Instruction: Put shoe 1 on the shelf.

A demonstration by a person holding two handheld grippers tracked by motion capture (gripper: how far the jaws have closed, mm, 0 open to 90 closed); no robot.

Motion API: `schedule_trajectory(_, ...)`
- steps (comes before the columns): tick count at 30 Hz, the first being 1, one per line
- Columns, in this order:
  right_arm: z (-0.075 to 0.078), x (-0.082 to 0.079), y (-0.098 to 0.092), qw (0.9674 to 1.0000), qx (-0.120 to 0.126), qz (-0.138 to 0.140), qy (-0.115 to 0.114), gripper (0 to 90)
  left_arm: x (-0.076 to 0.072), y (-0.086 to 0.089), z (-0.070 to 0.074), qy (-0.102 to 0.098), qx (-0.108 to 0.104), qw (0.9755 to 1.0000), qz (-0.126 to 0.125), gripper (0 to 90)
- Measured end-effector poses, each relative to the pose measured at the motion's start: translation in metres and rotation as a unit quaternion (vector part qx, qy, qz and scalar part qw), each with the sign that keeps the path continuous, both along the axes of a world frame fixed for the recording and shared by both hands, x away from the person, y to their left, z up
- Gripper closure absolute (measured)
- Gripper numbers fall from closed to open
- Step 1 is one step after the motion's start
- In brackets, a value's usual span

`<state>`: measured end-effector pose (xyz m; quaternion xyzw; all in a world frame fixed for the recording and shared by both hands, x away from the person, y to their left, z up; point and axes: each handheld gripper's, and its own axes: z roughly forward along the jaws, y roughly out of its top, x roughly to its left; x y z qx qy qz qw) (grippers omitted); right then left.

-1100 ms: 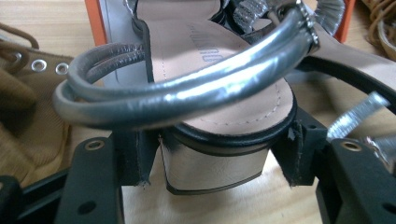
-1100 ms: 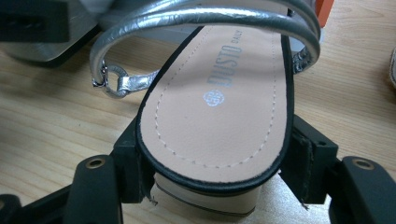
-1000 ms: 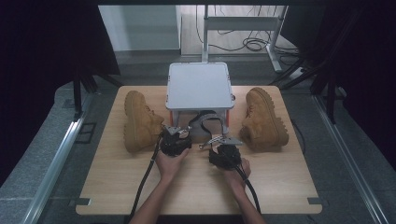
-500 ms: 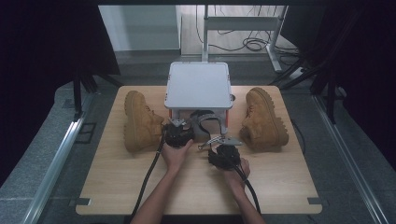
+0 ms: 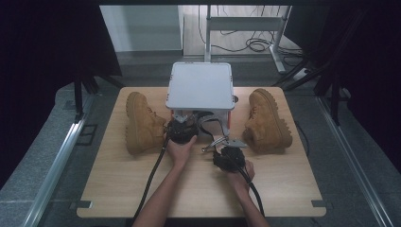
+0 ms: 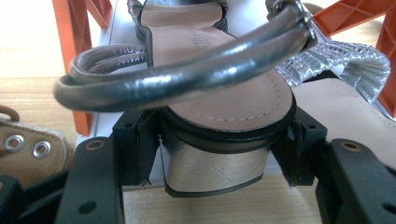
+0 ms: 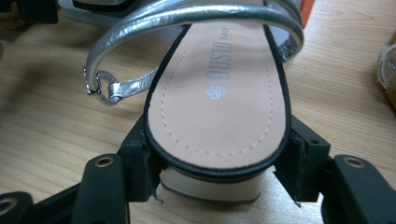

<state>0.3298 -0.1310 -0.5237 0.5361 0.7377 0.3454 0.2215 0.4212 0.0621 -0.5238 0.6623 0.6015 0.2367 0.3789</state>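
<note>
Two handheld grippers, each clasping a silver sandal by its heel, on a wooden bench (image 5: 142,189).

The left gripper (image 6: 212,172) has carried its sandal (image 6: 219,100) forward under the white stand (image 5: 201,87); the right gripper (image 7: 219,179) has just been tightening, fingers (image 7: 140,168) grasping the second sandal (image 7: 219,102).

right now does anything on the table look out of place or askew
Nothing looks damaged or spilled. The two tan boots lie tipped on their sides either side of the small white rack rather than standing. Each gripper holds a silver sandal by the heel: left gripper, right gripper, whose jaws have just been closing.
</note>
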Motion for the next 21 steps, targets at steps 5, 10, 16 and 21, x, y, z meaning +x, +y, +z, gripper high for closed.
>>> schedule_trajectory(5, -0.001, 0.000, -0.001, 1.0000, 0.000, 0.001, 0.001, 40.0, 0.004, 0.000, -0.001, 0.001, 0.001, 1.0000, -0.003, 37.4)
schedule_trajectory(10, -0.003, 0.000, -0.001, 1.0000, -0.002, 0.000, 0.002, 40.0, 0.010, 0.001, -0.001, -0.001, -0.007, 0.9999, -0.008, 35.4)
schedule_trajectory(16, -0.004, 0.000, -0.001, 1.0000, -0.002, -0.001, 0.001, 40.1, 0.014, -0.001, -0.006, 0.007, -0.002, 0.9999, -0.015, 33.1)
schedule_trajectory(21, -0.004, 0.000, -0.002, 1.0000, -0.001, 0.000, 0.002, 40.2, 0.010, 0.004, -0.005, 0.009, -0.011, 0.9994, -0.031, 31.4)
